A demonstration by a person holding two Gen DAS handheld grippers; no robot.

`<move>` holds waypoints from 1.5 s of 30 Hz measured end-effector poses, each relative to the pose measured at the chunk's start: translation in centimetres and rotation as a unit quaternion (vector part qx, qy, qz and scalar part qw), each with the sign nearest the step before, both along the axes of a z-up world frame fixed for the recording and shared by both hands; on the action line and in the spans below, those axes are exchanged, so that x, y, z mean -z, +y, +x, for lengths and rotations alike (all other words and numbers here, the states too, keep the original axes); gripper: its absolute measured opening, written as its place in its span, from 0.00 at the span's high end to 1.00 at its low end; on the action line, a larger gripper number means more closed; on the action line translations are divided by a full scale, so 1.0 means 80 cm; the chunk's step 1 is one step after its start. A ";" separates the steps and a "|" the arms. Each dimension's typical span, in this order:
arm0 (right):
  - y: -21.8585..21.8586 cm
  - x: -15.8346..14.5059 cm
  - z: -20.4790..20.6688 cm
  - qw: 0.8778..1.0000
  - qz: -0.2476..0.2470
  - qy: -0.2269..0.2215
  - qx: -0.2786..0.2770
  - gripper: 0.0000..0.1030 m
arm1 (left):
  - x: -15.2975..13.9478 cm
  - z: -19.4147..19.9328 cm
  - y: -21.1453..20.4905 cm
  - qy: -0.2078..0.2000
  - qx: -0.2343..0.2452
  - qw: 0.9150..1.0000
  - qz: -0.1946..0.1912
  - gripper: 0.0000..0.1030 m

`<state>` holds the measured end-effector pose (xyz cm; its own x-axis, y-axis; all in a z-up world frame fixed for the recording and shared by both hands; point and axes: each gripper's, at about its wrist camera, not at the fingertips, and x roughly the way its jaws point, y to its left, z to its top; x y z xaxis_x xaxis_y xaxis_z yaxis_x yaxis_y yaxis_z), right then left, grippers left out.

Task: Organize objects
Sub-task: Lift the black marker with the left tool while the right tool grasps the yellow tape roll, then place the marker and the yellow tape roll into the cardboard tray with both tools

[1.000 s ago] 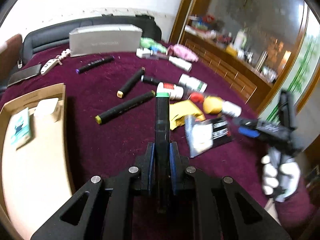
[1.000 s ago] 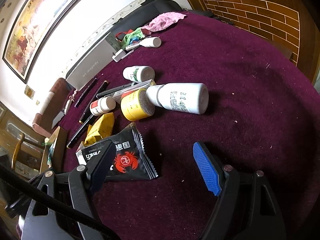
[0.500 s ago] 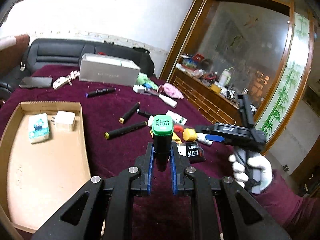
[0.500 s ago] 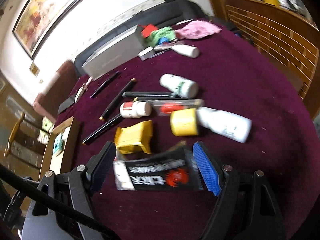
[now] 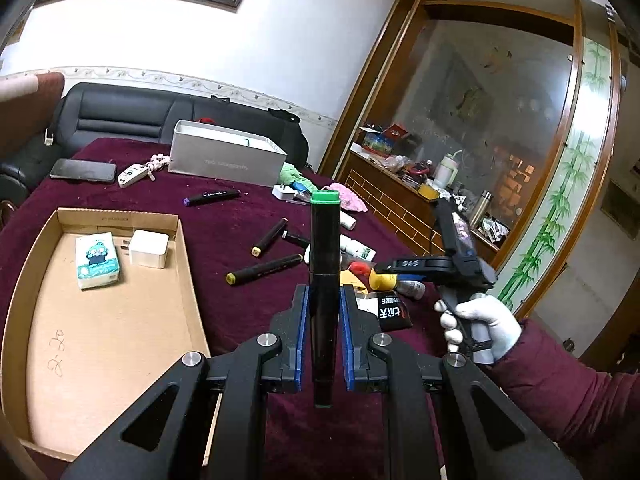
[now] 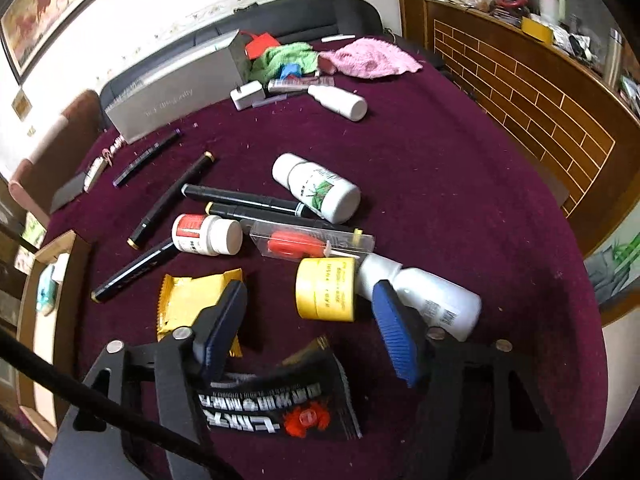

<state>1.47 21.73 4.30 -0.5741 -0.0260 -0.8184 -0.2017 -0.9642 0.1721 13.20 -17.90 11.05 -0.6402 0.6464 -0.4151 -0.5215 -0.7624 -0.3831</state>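
Maroon cloth (image 5: 248,308); left gripper (image 5: 323,312) clamps green-capped marker (image 5: 325,240).

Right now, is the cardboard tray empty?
No, the cardboard tray holds a tissue pack and a white charger.

A maroon-covered table (image 6: 460,184) carries scattered markers (image 6: 170,200), white bottles (image 6: 320,190), snack packets (image 6: 192,300) beyond the jaws and a cardboard tray (image 5: 100,320) left.
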 end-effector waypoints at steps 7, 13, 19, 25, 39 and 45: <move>-0.008 0.026 -0.025 0.998 0.045 -0.027 0.016 0.69 | 0.006 0.000 -0.015 -0.006 -0.008 1.000 0.012 0.88; 0.004 0.016 -0.007 1.000 0.014 -0.013 0.025 0.71 | 0.002 0.003 -0.027 -0.005 -0.015 1.000 0.019 0.88; -0.029 -0.027 0.016 0.999 -0.031 0.017 -0.028 0.71 | -0.008 0.005 -0.053 0.000 -0.032 0.999 0.035 0.88; -0.121 -0.058 0.022 0.990 -0.055 0.038 -0.121 0.71 | -0.023 0.003 -0.101 0.002 -0.070 0.997 0.029 0.88; -0.336 -0.029 -0.005 0.953 -0.098 -0.011 -0.285 0.70 | 0.018 -0.074 -0.186 -0.099 -0.145 0.983 -0.052 0.88; -0.375 0.004 -0.027 0.952 -0.082 -0.042 -0.293 0.70 | 0.043 -0.137 -0.204 -0.154 -0.157 0.973 -0.073 0.88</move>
